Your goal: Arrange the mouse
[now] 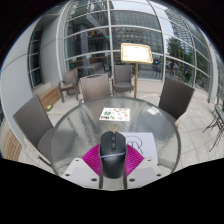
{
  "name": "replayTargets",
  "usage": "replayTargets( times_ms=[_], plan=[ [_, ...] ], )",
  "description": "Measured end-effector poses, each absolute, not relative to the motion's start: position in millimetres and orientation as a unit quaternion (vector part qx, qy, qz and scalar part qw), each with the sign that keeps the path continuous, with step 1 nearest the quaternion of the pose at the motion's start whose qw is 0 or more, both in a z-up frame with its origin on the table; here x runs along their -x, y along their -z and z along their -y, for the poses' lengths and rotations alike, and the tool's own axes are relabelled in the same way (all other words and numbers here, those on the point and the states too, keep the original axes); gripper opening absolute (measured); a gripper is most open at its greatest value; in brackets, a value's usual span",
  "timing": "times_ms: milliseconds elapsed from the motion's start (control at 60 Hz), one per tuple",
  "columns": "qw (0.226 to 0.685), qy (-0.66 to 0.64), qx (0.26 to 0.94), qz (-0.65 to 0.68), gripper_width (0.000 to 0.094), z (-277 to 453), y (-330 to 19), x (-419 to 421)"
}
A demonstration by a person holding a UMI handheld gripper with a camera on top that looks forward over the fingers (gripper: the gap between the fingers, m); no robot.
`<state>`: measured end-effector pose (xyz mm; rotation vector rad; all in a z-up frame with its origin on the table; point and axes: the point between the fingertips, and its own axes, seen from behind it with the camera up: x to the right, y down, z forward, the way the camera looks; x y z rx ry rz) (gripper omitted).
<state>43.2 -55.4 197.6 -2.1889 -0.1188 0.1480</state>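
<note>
A black computer mouse (112, 156) sits between my two fingers, its nose pointing away from me. Both magenta pads (93, 158) press against its sides, so my gripper (112, 150) is shut on it. The mouse is held over the near part of a round glass table (75, 130). A white mat with a dark logo (140, 143) lies on the table just ahead and to the right of the mouse, partly hidden by it.
A white printed sheet (115, 113) lies further out on the table. Several grey chairs (176, 97) ring the table. A stand with a pale flat top (137, 54) rises beyond them, before a glass building front.
</note>
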Motion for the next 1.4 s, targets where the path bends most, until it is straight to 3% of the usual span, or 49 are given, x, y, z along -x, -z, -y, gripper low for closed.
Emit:
replayTargets(
  times_ms=[133,250,333,467,533,667,783,967,1000,1050,1083,1400],
  plan=[
    [0.513,-0.047,0.856,0.033,0.0271,-11,-273,-64],
    [0.520,-0.034,0.854,0.012,0.0270,-74,-267,-99],
    [0.486,-0.013,0.874,0.004,0.0270,-106,-212,-126],
    [0.413,-0.015,0.911,-0.009,0.0268,-104,-85,-144],
    [0.384,-0.013,0.923,-0.013,0.0269,-106,-45,-146],
    [0.357,-0.027,0.934,-0.002,0.0274,-93,5,-137],
    [0.362,-0.026,0.931,0.027,0.0334,-88,17,-131],
    [0.365,-0.023,0.929,0.050,0.0503,-89,17,-130],
    [0.361,-0.014,0.931,0.047,0.0616,-87,17,-134],
    [0.358,-0.006,0.933,0.049,0.0894,-84,8,-138],
    [0.362,-0.002,0.931,0.052,0.0851,-84,-2,-138],
    [0.447,-0.004,0.892,0.071,0.0862,-46,-176,-99]
  ],
)
